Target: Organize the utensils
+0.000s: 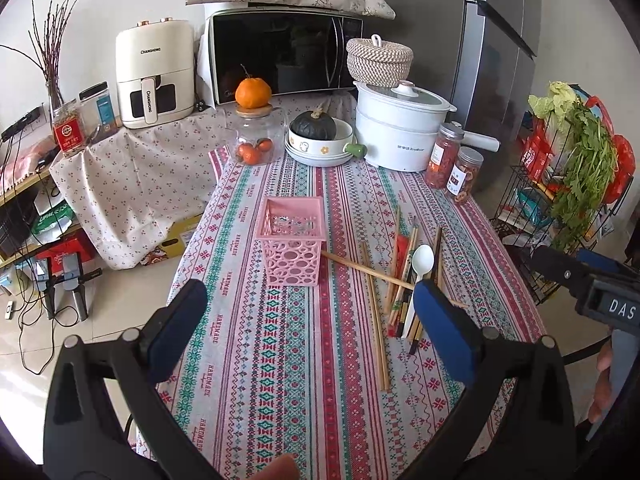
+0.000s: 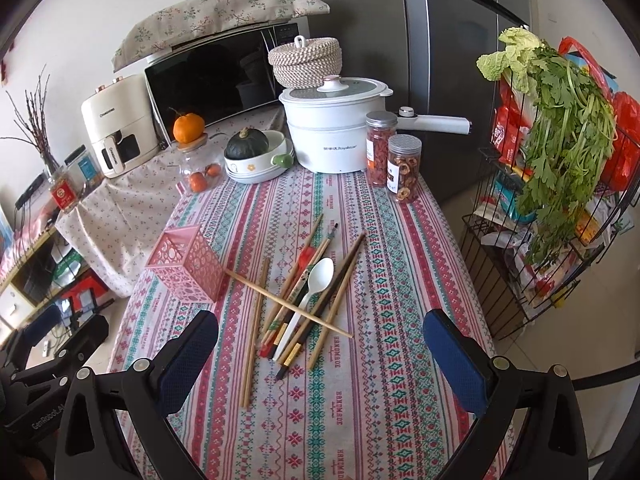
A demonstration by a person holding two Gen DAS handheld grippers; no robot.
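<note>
A pink perforated basket stands upright and empty on the patterned tablecloth. To its right lies a loose pile of chopsticks with a white plastic spoon on top. One bamboo pair lies apart, nearer me. My left gripper hovers open above the cloth, in front of the basket, holding nothing. My right gripper is open too, just short of the pile's near ends, and empty.
At the table's far end stand a white electric pot, two snack jars, a bowl with a dark squash and a glass jar of oranges. A wire rack with greens stands off the right edge.
</note>
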